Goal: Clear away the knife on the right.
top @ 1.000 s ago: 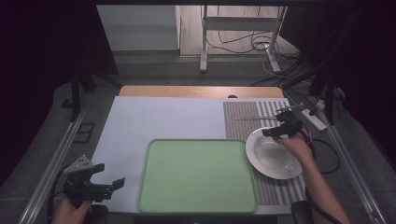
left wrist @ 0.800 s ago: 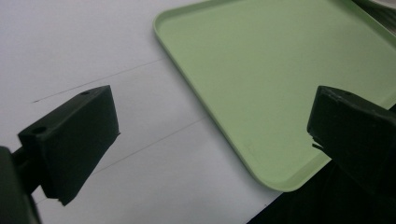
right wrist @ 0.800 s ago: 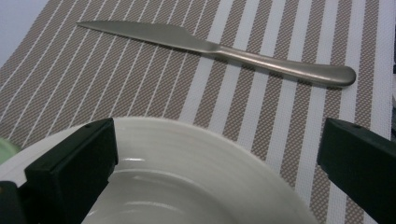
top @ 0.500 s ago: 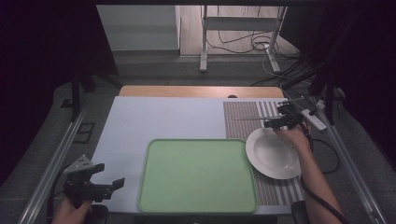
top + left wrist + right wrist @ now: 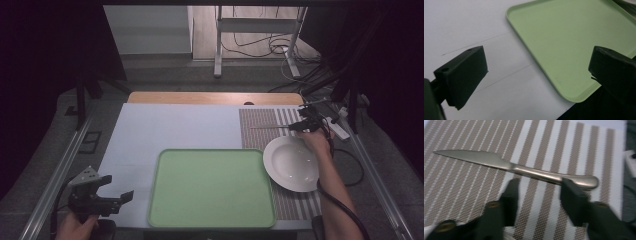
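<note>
A silver table knife (image 5: 499, 162) lies flat on the striped placemat (image 5: 461, 185), blade to the left in the right gripper view. My right gripper (image 5: 540, 183) hovers low at the knife's handle. Its jaws have just been closing and still stand apart, with nothing pinched between them. The handle runs crosswise just past the tips. In the high view the knife (image 5: 270, 127) lies beyond the white plate (image 5: 292, 162), with the right gripper (image 5: 300, 125) at its handle end. My left gripper (image 5: 117, 188) rests open at the near left, by the green tray (image 5: 210, 187).
The green tray (image 5: 574, 37) has nothing on it, and its corner sits between the left gripper's (image 5: 536, 67) wide jaws. A white cloth (image 5: 165, 130) covers the table. Cables and a power strip (image 5: 340, 130) lie off the right edge.
The right gripper has moved from above the plate's far rim out over the placemat to the knife's handle, and its jaws have narrowed. The left gripper has kept still.
</note>
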The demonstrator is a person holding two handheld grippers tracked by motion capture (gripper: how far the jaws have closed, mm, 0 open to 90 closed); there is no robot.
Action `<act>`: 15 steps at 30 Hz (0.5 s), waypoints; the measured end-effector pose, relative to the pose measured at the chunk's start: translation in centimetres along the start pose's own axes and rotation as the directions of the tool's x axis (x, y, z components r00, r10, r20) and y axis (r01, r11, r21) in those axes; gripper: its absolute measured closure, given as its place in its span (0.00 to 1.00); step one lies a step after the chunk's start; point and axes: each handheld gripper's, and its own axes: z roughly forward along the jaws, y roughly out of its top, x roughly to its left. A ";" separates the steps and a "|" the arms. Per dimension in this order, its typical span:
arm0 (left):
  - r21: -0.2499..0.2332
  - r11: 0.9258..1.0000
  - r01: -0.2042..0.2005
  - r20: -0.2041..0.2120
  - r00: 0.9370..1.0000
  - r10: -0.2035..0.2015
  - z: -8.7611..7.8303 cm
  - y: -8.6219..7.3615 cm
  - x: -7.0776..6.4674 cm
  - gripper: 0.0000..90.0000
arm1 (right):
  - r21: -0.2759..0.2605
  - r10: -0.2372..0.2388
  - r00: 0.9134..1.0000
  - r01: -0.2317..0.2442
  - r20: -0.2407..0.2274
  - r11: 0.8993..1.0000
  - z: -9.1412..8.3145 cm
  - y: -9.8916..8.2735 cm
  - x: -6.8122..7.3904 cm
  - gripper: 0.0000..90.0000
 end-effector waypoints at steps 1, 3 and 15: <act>0.000 1.000 0.000 0.000 1.000 0.000 0.0 0.0 0.0 0.02 | 0.010 0.009 1.000 -0.009 -0.017 1.000 0.2 0.1 -0.2 0.81; -0.001 1.000 0.001 0.001 1.000 -0.001 0.0 0.0 0.0 0.02 | 0.007 0.004 1.000 -0.004 -0.027 1.000 0.5 0.3 -0.4 0.95; -0.001 1.000 -0.003 0.001 1.000 0.003 0.0 0.0 0.0 0.02 | 0.018 0.028 0.998 -0.029 0.060 0.999 3.1 2.0 -0.6 1.00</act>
